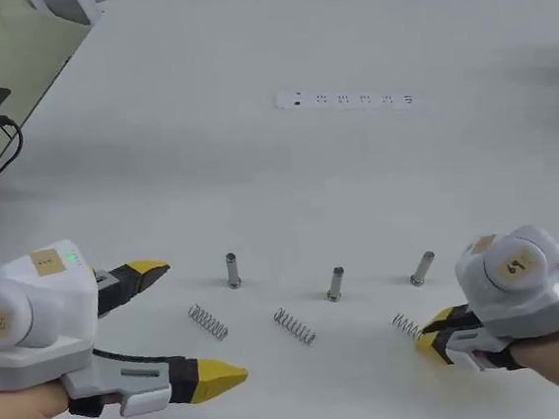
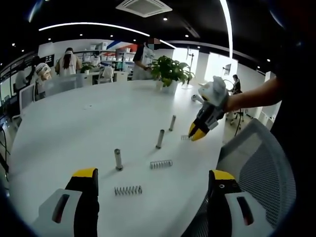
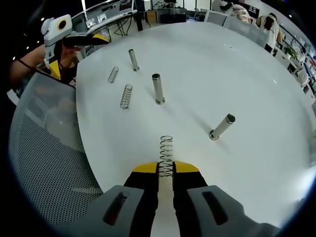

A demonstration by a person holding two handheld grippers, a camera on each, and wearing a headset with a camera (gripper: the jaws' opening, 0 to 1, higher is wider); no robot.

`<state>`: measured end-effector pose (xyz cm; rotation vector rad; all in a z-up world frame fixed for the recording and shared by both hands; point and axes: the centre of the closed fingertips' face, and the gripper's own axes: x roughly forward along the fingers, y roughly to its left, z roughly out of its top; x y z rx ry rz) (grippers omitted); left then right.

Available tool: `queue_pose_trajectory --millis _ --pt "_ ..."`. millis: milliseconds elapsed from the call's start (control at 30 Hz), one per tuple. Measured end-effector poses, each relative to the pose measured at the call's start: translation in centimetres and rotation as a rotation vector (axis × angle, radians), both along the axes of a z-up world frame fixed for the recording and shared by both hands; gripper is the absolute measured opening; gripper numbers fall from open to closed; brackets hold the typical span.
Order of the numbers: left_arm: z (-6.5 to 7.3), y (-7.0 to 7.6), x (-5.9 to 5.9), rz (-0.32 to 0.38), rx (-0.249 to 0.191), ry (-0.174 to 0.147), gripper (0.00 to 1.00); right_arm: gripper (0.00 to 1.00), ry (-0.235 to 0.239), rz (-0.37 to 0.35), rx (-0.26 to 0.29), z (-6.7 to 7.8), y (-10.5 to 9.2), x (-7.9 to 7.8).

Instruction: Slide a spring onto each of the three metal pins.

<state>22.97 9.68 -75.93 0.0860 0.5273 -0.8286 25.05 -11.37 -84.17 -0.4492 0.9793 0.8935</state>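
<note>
Now right tongs [image 3: 165, 170] pinch the first spring [image 3: 166, 147], left tongs [image 2: 153, 174] gape empty; next, thread it onto the nearest pin [image 3: 221, 127].

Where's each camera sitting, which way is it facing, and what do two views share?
Head view: headset, facing forward and down at the table; left gripper and right gripper below.
Left gripper view: on that gripper, facing over the pins toward the right gripper and forearm; open jaws below.
Right gripper view: on that gripper, facing the left gripper; jaws shut on a spring.
Shared: all show the pins.
</note>
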Motion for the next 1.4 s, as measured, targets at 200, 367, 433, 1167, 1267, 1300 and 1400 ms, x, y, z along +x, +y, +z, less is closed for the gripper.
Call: queue_pose_trajectory --millis 200,367,433,1167,1267,1300,1400 --pt "0.0 -0.6 -0.4 -0.012 -0.010 0.001 0.88 0.07 -0.017 0.020 0.003 0.9 0.1 0.0" --pt "0.1 -1.7 -0.6 -0.037 -0.034 0.008 0.87 0.07 -0.037 0.041 0.006 1.8 0.4 0.1" --pt "0.2 -2.2 -0.5 -0.048 -0.041 0.004 0.86 0.07 -0.047 0.047 0.010 2.3 0.6 0.2" --pt "1.3 -4.8 0.5 -0.134 -0.092 -0.018 0.52 0.07 -0.103 0.205 0.060 5.8 3.7 -1.2" --pt "1.4 -5.4 0.5 -0.161 -0.090 -0.027 0.48 0.07 -0.122 0.234 0.084 6.6 4.6 -1.3" --pt "1.5 -5.5 0.5 -0.166 -0.093 -0.027 0.47 0.07 -0.126 0.245 0.089 6.8 4.9 -1.3" --pt "1.8 -6.0 0.8 -0.185 -0.106 -0.036 0.43 0.07 -0.148 0.294 0.105 7.5 5.8 -1.4"
